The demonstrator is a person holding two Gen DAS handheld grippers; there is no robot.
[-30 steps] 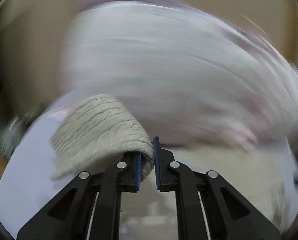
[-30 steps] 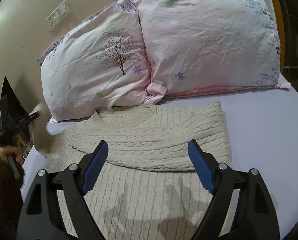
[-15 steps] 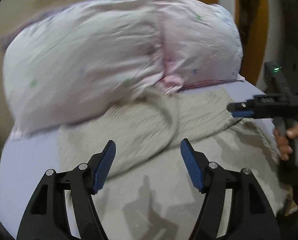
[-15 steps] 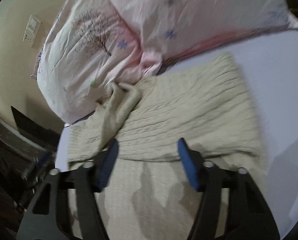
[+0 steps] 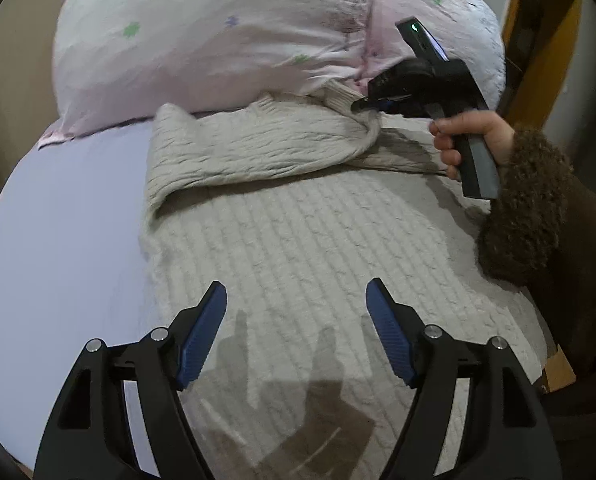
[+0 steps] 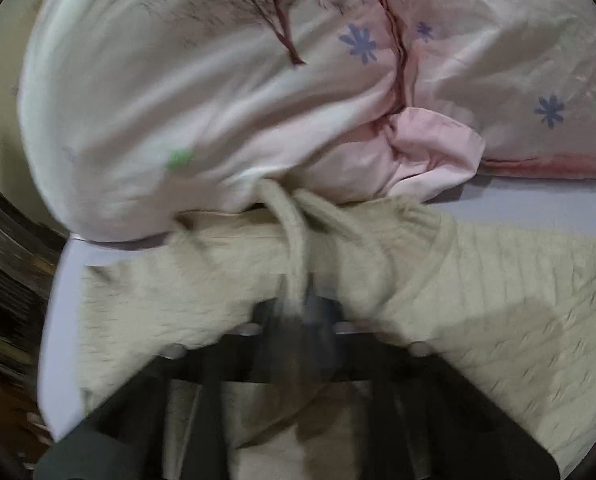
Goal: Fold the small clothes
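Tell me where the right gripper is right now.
In the left wrist view, the right gripper is at upper right, closed on the folded-over sleeve of the cream cable-knit sweater, just below the pink floral pillows on the lavender bedsheet.

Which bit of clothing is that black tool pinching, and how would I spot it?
Start at the two pink floral pillows at the head of the lilac bedsheet. Below them lies a cream cable-knit sweater. The right tool pinches its folded-over sleeve, the thick band lying across the flat body.
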